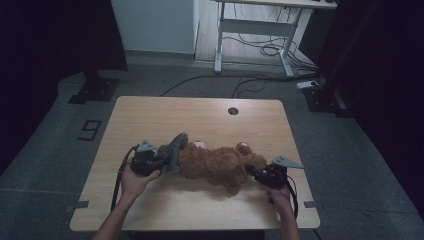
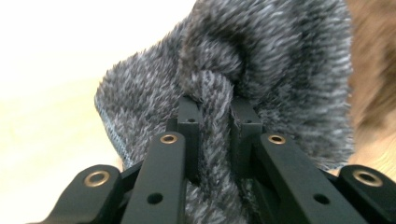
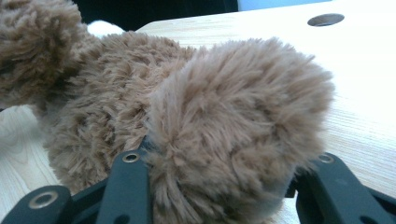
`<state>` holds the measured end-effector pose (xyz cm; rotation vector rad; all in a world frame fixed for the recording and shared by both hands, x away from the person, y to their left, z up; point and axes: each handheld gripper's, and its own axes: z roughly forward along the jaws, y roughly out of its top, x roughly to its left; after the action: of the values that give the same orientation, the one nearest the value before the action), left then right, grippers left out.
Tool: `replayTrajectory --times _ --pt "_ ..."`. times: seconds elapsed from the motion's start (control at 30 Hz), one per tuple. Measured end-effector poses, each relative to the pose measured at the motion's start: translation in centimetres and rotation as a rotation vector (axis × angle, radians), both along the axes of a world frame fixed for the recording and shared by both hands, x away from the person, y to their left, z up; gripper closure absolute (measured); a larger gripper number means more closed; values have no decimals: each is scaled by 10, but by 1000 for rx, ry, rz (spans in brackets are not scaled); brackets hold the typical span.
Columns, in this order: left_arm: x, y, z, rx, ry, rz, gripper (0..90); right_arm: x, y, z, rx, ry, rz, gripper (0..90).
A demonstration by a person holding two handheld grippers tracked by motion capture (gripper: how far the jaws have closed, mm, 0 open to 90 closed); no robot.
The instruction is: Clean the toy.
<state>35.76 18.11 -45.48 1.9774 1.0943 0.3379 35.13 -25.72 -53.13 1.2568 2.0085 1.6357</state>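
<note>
A brown plush teddy bear (image 1: 217, 165) lies across the middle of the wooden table (image 1: 150, 120). A fuzzy grey knitted garment (image 1: 172, 150) sits at its left end. My left gripper (image 1: 156, 161) is shut on a fold of this grey garment (image 2: 261, 70); the fabric is pinched between the two black pads. My right gripper (image 1: 252, 172) holds the bear's right end. In the right gripper view a thick brown furry limb (image 3: 233, 135) fills the gap between the jaws, which press on it from both sides.
A round cable hole (image 1: 233, 111) is in the table's far side. Beyond the table stand a white desk frame (image 1: 255, 35) with cables on the floor and dark stands at left and right. Bare tabletop lies in front of the bear.
</note>
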Motion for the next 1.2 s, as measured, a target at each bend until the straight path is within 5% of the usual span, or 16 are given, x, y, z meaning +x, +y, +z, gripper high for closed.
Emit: replayTrajectory --times 0.2,0.57,0.7,0.8,0.9,1.03,1.2 --pt "8 -39 40 35 -104 -33 775 -1 -5 -1 -20 5 -26 544" --pt "19 -59 74 22 -159 -63 772 -1 -10 -1 4 -24 -8 542" --pt "28 -81 64 56 -121 -95 770 -2 -8 -1 7 -42 1 541" --pt "39 -97 46 111 -56 -119 768 -3 -9 -1 1 -52 11 537" --pt "41 -99 28 160 -44 -111 763 -4 -10 0 17 -52 25 531" --pt "34 -82 13 99 -22 -100 765 -2 -10 -1 58 -36 43 502" --pt "7 -69 4 64 -54 -118 766 -4 -17 5 160 -18 66 384"
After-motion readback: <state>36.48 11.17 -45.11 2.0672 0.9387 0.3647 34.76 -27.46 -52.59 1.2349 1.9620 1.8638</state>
